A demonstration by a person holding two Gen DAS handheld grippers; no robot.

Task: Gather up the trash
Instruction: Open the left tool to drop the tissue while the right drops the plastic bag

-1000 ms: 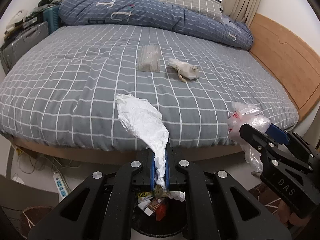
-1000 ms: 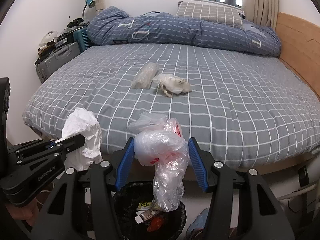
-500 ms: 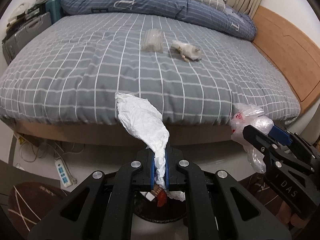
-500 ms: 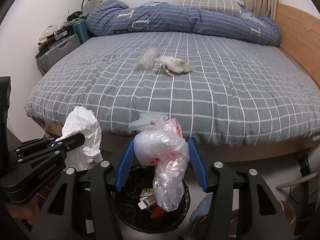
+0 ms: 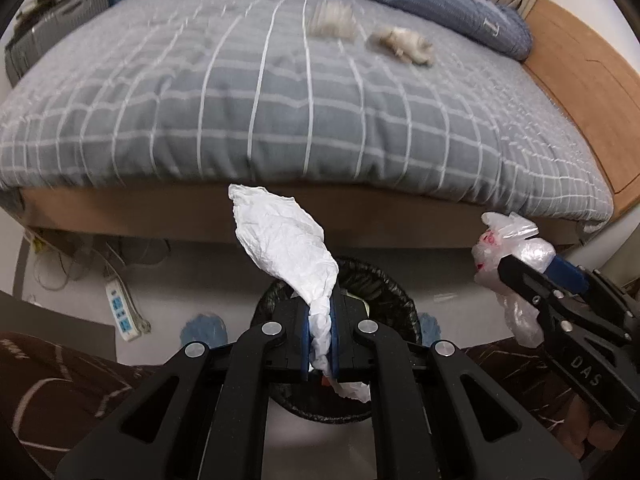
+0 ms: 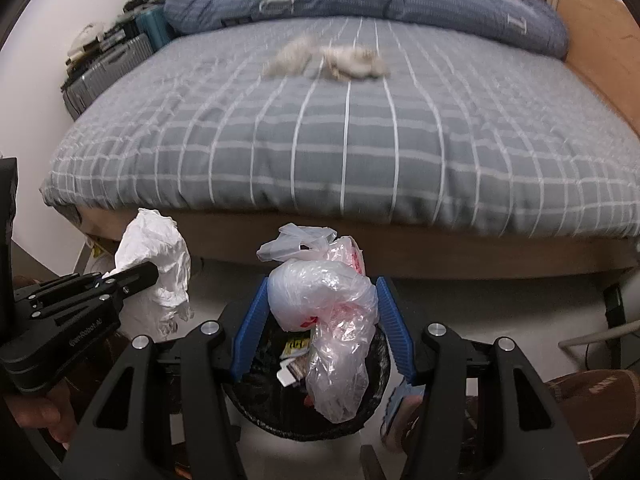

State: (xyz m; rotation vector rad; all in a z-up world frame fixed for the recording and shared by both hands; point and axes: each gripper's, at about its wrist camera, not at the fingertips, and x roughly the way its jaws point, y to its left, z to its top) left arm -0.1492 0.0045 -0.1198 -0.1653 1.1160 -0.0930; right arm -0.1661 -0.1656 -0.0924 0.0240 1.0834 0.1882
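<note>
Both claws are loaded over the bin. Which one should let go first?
Right, probably. The right claw holds the clear plastic bag with its tail hanging inside the black bin. The left claw pinches the white paper, which mostly stands above the rim.

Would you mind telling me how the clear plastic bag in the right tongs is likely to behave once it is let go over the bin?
The plastic bag looks floppy: its tail droops limply below the right tongs. It seems very light, so it may drift rather than drop straight. Its tail already hangs over the bin, so it will probably land inside.
</note>
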